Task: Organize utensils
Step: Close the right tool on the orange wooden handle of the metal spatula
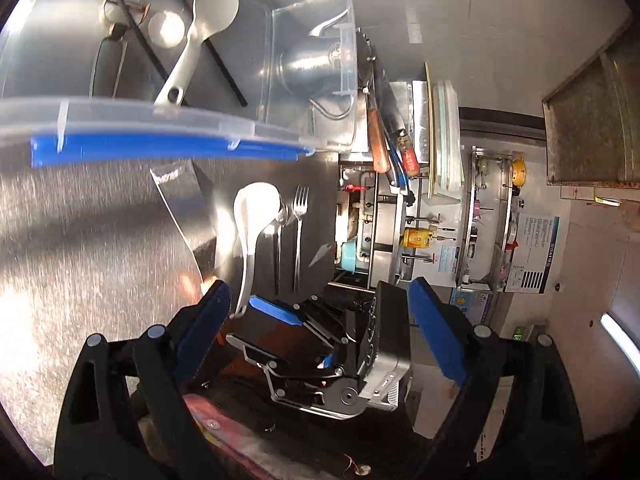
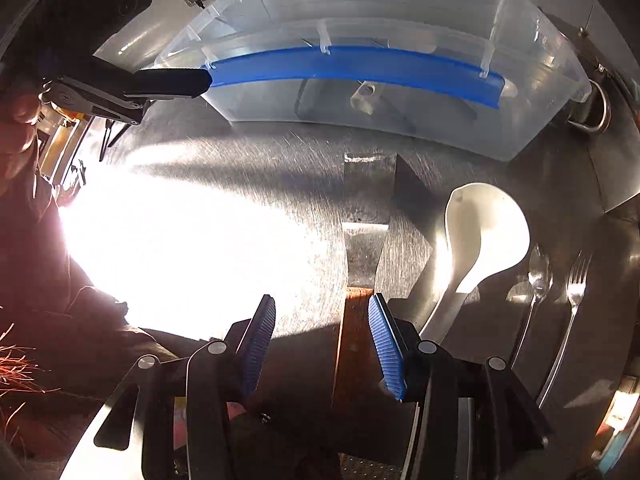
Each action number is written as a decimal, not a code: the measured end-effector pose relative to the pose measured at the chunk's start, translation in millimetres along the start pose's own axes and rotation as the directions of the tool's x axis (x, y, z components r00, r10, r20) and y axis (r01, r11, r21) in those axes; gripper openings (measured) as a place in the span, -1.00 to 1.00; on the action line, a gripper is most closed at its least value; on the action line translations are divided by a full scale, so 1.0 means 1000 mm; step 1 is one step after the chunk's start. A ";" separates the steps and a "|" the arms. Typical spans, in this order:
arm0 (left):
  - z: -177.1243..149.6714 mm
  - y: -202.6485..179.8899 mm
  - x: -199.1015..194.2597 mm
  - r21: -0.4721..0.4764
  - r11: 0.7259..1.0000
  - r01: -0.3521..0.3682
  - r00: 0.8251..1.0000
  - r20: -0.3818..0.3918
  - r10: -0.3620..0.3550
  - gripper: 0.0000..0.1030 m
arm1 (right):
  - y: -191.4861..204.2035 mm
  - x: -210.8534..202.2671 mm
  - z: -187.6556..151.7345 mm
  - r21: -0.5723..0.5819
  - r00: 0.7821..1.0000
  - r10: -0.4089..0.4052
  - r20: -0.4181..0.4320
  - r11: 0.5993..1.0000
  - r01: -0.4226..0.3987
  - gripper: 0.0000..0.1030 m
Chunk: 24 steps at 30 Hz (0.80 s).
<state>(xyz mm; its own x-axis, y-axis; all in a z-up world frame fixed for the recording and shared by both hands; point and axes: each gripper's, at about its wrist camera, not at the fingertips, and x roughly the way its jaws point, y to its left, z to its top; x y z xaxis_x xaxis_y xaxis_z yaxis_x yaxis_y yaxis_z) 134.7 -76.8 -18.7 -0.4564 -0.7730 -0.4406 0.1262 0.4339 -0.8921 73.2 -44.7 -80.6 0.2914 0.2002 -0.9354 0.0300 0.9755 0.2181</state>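
A clear plastic bin point(image 1: 160, 120) with blue handles stands on the steel counter; it also shows in the right wrist view point(image 2: 400, 92). Inside it lie a white ladle point(image 1: 200, 36), a small white spoon point(image 1: 166, 30) and a dark-handled tool point(image 1: 106, 64). On the counter lie a cleaver point(image 2: 366, 220) with a wooden handle, a white ladle point(image 2: 480, 232), a metal spoon point(image 2: 538, 280) and a fork point(image 2: 576, 284). My left gripper point(image 1: 320, 320) is open and empty, hovering beside the bin. My right gripper point(image 2: 322, 332) is open, its jaws either side of the cleaver handle point(image 2: 352, 344).
A steel cup point(image 1: 316, 64) stands behind the bin. Past the counter edge are a knife rack point(image 1: 388, 136), stacked cutting boards point(image 1: 444, 140) and a wall shelf point(image 1: 488, 216). Strong glare point(image 2: 192, 240) covers the counter's left part.
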 end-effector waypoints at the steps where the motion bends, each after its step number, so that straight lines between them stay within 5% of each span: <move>1: -0.006 0.007 0.004 -0.018 1.000 0.001 1.000 -0.013 -0.001 0.67 | 0.001 0.007 -0.004 0.007 1.000 -0.011 -0.011 1.000 0.011 -0.03; 8: -0.028 0.034 0.011 -0.081 0.996 -0.035 0.999 -0.029 0.033 0.67 | -0.002 0.047 -0.019 0.030 0.992 -0.103 -0.078 0.994 0.106 -0.03; 10: -0.029 0.039 0.012 -0.093 0.995 -0.037 0.999 -0.026 0.034 0.67 | -0.005 0.058 -0.019 0.043 0.988 -0.115 -0.108 0.992 0.120 -0.42; 13: -0.030 0.048 0.017 -0.125 0.991 -0.046 0.999 -0.035 0.042 0.67 | -0.010 0.061 -0.020 0.084 0.992 -0.064 -0.112 0.994 0.074 -0.50; 17: -0.029 0.072 0.040 -0.187 0.976 -0.108 0.993 -0.066 0.097 0.67 | -0.019 0.054 -0.024 0.175 0.984 0.146 -0.100 0.976 -0.127 -0.51; 20: -0.028 0.091 0.061 -0.233 0.956 -0.178 0.982 -0.099 0.159 0.67 | -0.021 0.040 -0.029 0.222 0.943 0.326 -0.062 0.926 -0.306 -0.50; 22: -0.028 0.098 0.072 -0.247 0.946 -0.209 0.976 -0.118 0.185 0.67 | -0.020 0.037 -0.031 0.225 0.918 0.394 -0.046 0.899 -0.374 -0.50; 24: -0.027 0.102 0.081 -0.243 0.939 -0.244 0.967 -0.131 0.218 0.66 | -0.014 0.034 -0.032 0.203 0.917 0.396 -0.045 0.903 -0.380 -0.50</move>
<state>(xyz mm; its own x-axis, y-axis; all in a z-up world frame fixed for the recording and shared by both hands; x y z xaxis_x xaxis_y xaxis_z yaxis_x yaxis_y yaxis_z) 87.0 -82.4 -142.3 -0.5298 -0.5924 -0.6070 0.0156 0.7087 -0.7053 51.7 -48.1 -124.3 0.2360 0.5739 -0.7842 0.1105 0.7859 0.6084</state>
